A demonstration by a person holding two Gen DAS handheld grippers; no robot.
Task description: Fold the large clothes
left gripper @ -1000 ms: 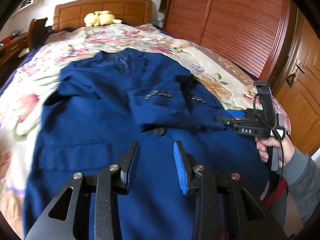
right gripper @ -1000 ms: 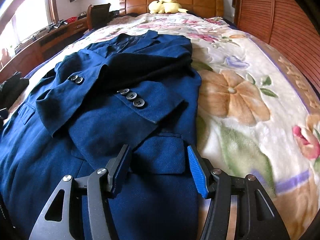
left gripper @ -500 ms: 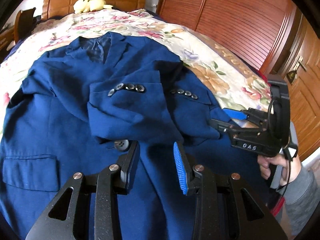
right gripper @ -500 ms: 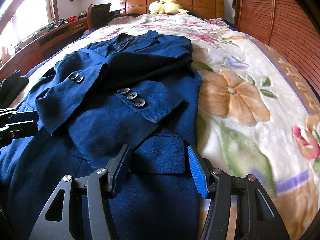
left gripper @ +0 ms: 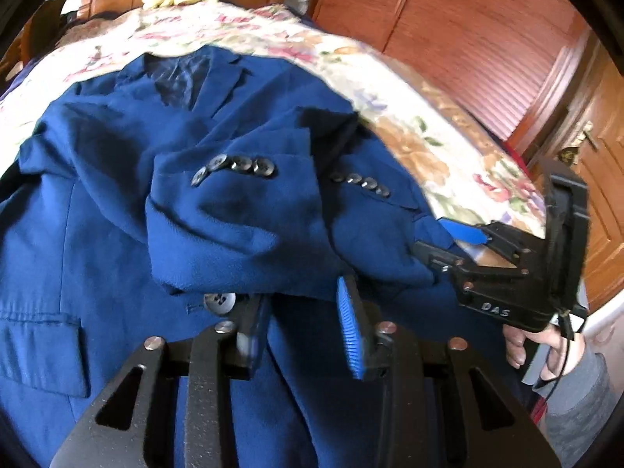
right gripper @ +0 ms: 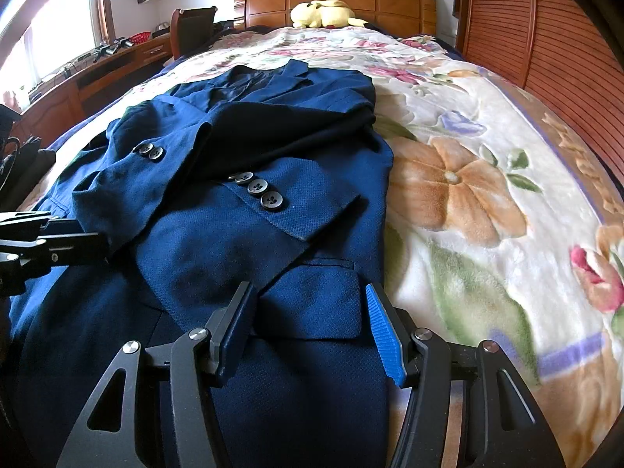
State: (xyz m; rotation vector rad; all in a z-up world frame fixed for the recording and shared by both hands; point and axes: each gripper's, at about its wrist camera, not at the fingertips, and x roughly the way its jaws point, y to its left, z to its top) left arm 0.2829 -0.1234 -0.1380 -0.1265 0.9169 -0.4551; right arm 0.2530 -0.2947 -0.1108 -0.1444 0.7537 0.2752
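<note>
— Navy wool: where does the blue jacket (right gripper: 241,234) lie?

— Face up on the floral bedspread (right gripper: 487,202), collar toward the wooden headboard (right gripper: 335,0), both sleeves folded across its chest.

— And the left gripper (left gripper: 300,312)?

— Its jaws are closing just below the near sleeve cuff (left gripper: 234,226), over the jacket front; no cloth is visibly pinched yet.

— The right gripper (right gripper: 308,323)?

— It hangs apart-jawed over the jacket's pocket flap (right gripper: 312,300), at the jacket's edge nearest the bare bedspread, gripping nothing. A yellow plush toy (right gripper: 323,13) rests against the headboard.
</note>
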